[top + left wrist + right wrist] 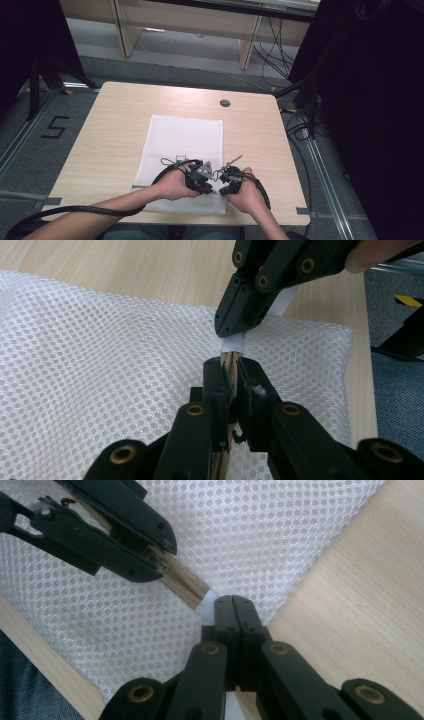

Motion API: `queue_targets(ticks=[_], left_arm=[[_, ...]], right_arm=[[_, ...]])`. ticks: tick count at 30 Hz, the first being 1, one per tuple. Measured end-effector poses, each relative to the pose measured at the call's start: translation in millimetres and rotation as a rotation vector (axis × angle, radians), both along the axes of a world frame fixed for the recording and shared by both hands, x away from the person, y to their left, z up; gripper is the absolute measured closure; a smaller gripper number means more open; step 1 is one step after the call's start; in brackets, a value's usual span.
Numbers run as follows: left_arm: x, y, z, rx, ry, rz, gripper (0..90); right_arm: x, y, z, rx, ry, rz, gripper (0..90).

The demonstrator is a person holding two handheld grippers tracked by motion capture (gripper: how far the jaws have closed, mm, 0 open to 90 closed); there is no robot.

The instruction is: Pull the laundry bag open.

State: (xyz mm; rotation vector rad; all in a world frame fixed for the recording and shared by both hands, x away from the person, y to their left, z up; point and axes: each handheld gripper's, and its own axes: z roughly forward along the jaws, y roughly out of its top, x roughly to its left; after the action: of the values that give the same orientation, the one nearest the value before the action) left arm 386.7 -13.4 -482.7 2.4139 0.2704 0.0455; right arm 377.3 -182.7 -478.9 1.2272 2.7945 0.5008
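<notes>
A white mesh bag [182,140] lies flat on the wooden table [115,125], and both grippers meet at its near right corner. A tan zipper [182,585] runs along that edge and ends in a white tab [206,602]. My left gripper [231,362] is shut on the zipper [231,360], its jaws pressed against the tan tape. My right gripper [233,600] is shut on the white tab [233,343], just beyond the left gripper's tips. In the high view the left gripper [207,189] and right gripper [222,187] almost touch.
The bag's corner lies close to the table's front edge. A round cable hole [225,103] sits in the table behind the bag. Dark curtains stand on both sides, a "5" mark [54,127] is on the floor at left, and cables [300,125] trail at right.
</notes>
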Motion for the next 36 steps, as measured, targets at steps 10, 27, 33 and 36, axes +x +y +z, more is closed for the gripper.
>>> queue_targets(ticks=[10,27,33,36], left_arm=[[0.1,1.0,-0.2,0.004,0.001,-0.003,83.1],[-2.1,3.1,1.8,0.005,-0.001,-0.007,83.1],[-1.9,4.9,2.8,0.001,0.004,-0.001,83.1],[-2.3,5.6,1.8,-0.001,0.003,0.0,83.2]], right_arm=[[0.4,-0.1,0.2,-0.005,-0.006,0.007,90.0],[0.5,-0.8,0.2,-0.007,-0.007,0.017,90.0],[0.5,-0.5,0.1,-0.001,-0.004,0.005,90.0],[0.3,-0.5,0.0,-0.001,-0.006,0.007,90.0]])
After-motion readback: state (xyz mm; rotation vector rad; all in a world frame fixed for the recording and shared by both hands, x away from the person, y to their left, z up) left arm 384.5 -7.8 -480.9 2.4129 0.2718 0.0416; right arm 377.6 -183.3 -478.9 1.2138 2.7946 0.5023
